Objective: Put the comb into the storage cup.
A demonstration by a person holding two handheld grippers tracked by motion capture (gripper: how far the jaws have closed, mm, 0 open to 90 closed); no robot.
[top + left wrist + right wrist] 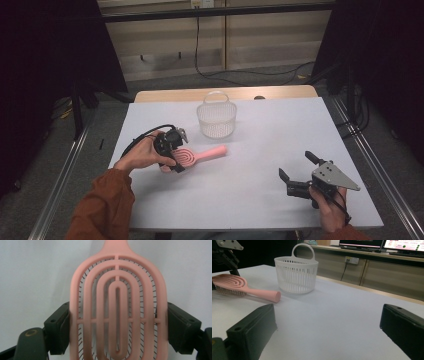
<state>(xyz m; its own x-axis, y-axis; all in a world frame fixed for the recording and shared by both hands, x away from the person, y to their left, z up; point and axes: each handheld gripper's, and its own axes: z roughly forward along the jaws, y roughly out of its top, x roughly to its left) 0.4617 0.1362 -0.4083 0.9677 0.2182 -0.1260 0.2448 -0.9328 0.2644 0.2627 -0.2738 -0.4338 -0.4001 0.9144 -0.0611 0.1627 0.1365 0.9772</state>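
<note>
A pink hairbrush (212, 151) with a slotted oval head lies bristles down on the white table, its handle pointing right toward the basket. My left gripper (181, 156) is shut on the head; in the left gripper view both black pads (62, 325) press on the sides of the hairbrush (117, 277). My right gripper (296, 164) rests at the front right of the table, open, with nothing between its jaws. From the right gripper view the hairbrush (249, 291) sits at far left, with the left gripper (224, 252) above its head.
A white slatted basket (216, 120) with a loop handle stands upright behind the brush, toward the table's far edge. In the right gripper view the basket (295, 275) stands just past the brush handle's tip. Bare white table (260, 150) lies between the two grippers.
</note>
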